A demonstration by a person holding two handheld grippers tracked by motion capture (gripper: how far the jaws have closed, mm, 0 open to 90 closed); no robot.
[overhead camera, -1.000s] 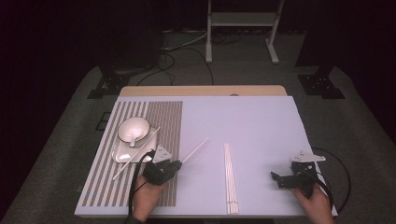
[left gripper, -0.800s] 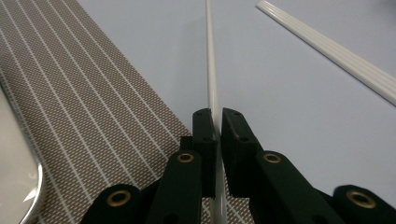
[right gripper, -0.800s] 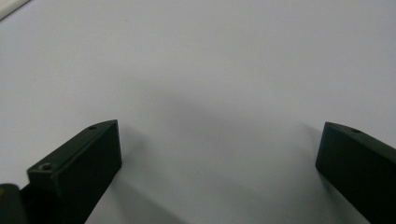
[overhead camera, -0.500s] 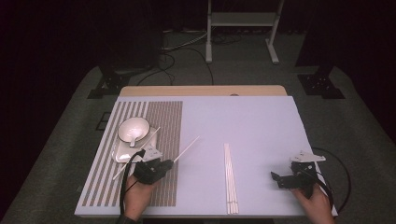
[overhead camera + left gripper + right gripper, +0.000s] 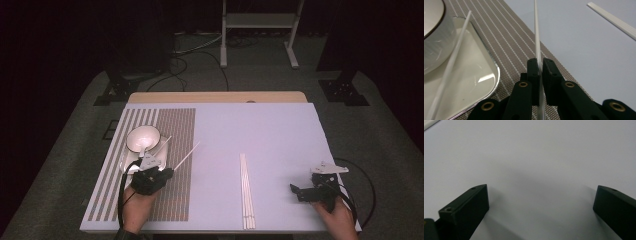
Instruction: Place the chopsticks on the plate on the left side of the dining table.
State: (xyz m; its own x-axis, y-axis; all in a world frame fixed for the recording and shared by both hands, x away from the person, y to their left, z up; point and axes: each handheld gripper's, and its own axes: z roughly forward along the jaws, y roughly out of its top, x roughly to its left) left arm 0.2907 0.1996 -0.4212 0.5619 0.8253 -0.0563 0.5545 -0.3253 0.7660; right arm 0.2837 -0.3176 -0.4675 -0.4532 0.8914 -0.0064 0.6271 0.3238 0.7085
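Note:
My left gripper (image 5: 167,171) (image 5: 539,67) is shut on a thin white chopstick (image 5: 187,154) (image 5: 536,32), which points up and to the right over the striped placemat (image 5: 175,200). Just left of it a white plate (image 5: 159,160) (image 5: 474,85) carries a white bowl (image 5: 142,137) (image 5: 434,42). A second chopstick (image 5: 451,62) rests slanted across the plate beside the bowl. Near the table's front right corner my right gripper (image 5: 295,189) (image 5: 541,200) rests open on the white surface with nothing between its jaws.
A bundle of several white chopsticks (image 5: 246,190) (image 5: 611,18) lies lengthwise at the front middle of the white table (image 5: 260,130). The placemat covers the left third. A metal stand (image 5: 260,30) and cables sit on the floor beyond the far edge.
My left gripper has moved to the left over the placemat with the chopstick in it, closer to the plate. The right gripper has stayed where it was.

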